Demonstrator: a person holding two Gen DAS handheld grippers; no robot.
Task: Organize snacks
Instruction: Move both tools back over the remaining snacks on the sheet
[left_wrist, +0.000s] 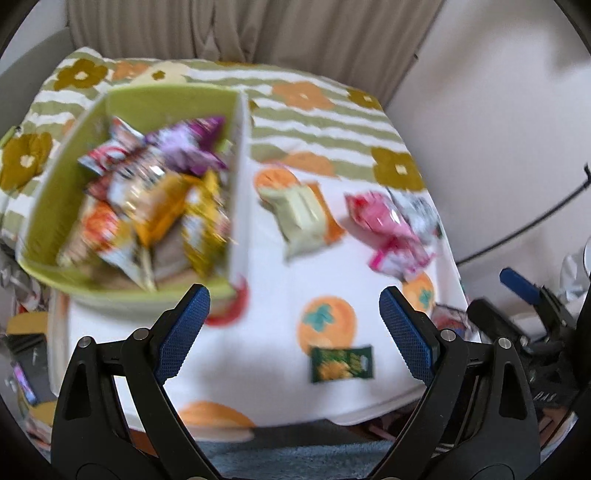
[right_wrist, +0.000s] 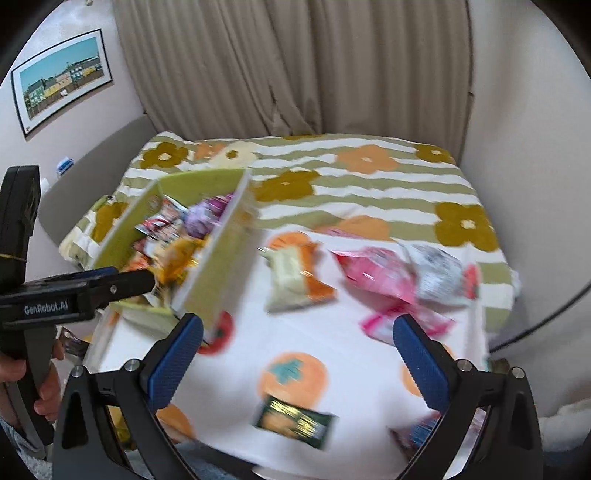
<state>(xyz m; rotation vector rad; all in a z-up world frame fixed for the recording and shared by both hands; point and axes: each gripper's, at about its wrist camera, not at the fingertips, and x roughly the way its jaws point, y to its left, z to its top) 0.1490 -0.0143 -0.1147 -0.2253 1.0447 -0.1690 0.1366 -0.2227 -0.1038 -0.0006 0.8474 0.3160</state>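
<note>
on the white cloth (left_wrist: 258, 369) loose packets remain beside the full green box (left_wrist: 66, 206). both grippers, left (left_wrist: 294, 295) and right (right_wrist: 297, 323), are open and empty. next probably: approach the dark green packet (left_wrist: 341, 363).

Right claw (right_wrist: 295, 354) open, nothing between its blue pads, over a fruit-print cloth (right_wrist: 258, 332). Green box (right_wrist: 218, 258) of snacks at left, left claw (right_wrist: 125, 282) beside it. Dark green packet (right_wrist: 293, 421) nearest; pale packet (right_wrist: 288, 280) and pink packet (right_wrist: 376, 275) farther back.
</note>
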